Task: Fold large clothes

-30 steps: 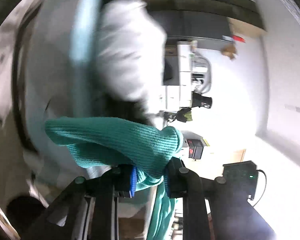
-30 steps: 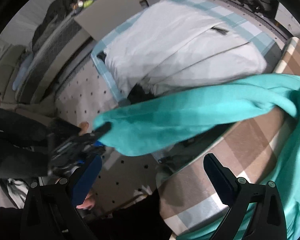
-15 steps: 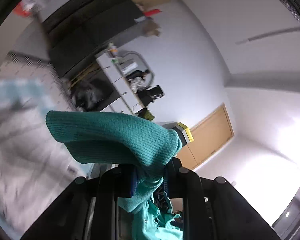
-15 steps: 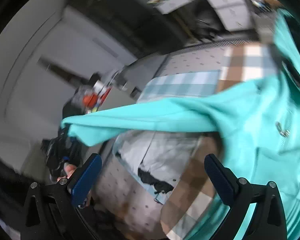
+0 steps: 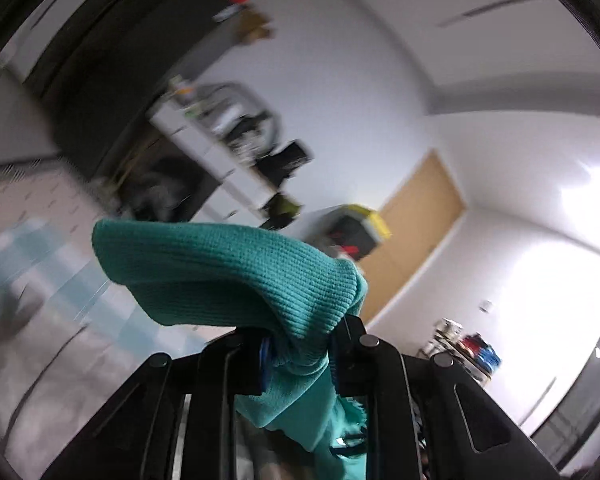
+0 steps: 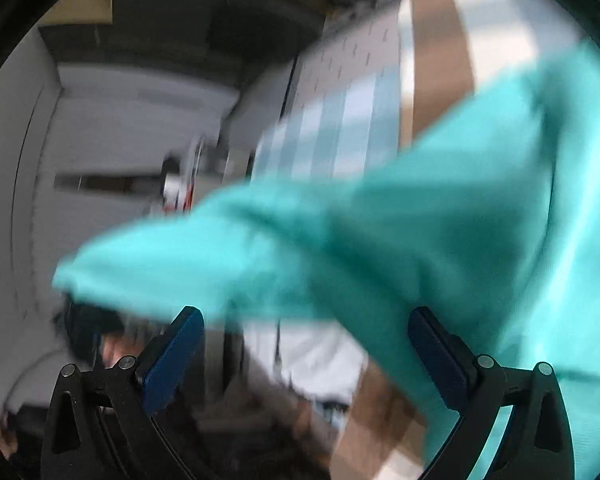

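Observation:
A teal knit garment (image 5: 236,276) is lifted in the air. My left gripper (image 5: 300,350) is shut on its ribbed sleeve cuff, which bulges over the fingers and hangs down between them. In the right wrist view the teal sleeve (image 6: 340,240) stretches blurred across the frame, from the far left to the garment's body at the right. My right gripper (image 6: 306,340) is open and empty, its blue pads (image 6: 172,356) wide apart below the sleeve.
A checked brown, white and blue cloth (image 6: 432,60) covers the surface under the garment. A pale grey folded garment (image 6: 300,356) lies on it. The left wrist view points up at white walls, a wooden door (image 5: 416,216) and shelves (image 5: 220,140).
Both grippers have swung upward, so the views now tilt toward walls and ceiling. The left gripper keeps its hold on the cuff. The sleeve has drawn out across the right view.

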Action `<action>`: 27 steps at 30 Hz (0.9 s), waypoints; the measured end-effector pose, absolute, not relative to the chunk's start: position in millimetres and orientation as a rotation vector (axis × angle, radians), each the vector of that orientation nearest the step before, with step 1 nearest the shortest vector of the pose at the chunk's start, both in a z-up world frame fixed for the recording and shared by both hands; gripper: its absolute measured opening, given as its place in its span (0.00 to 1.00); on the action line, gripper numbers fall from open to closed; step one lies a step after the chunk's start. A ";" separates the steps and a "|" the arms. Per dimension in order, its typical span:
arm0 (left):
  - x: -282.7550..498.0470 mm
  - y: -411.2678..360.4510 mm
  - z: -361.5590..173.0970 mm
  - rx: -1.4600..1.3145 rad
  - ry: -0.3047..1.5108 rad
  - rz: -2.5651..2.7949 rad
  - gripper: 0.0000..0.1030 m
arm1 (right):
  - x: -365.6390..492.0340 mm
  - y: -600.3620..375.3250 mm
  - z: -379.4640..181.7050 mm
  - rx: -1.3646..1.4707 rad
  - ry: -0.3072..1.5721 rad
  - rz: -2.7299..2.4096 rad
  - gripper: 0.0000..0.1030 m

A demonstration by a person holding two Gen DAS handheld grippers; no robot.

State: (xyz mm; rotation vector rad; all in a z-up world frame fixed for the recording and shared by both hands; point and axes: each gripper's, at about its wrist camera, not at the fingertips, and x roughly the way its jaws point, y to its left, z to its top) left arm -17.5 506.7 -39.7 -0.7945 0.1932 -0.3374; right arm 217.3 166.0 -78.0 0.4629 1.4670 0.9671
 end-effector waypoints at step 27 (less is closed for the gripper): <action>-79.9 560.7 -138.4 -1.191 0.483 -0.003 0.64 | 171.4 282.0 -72.0 -0.626 1.089 0.757 0.55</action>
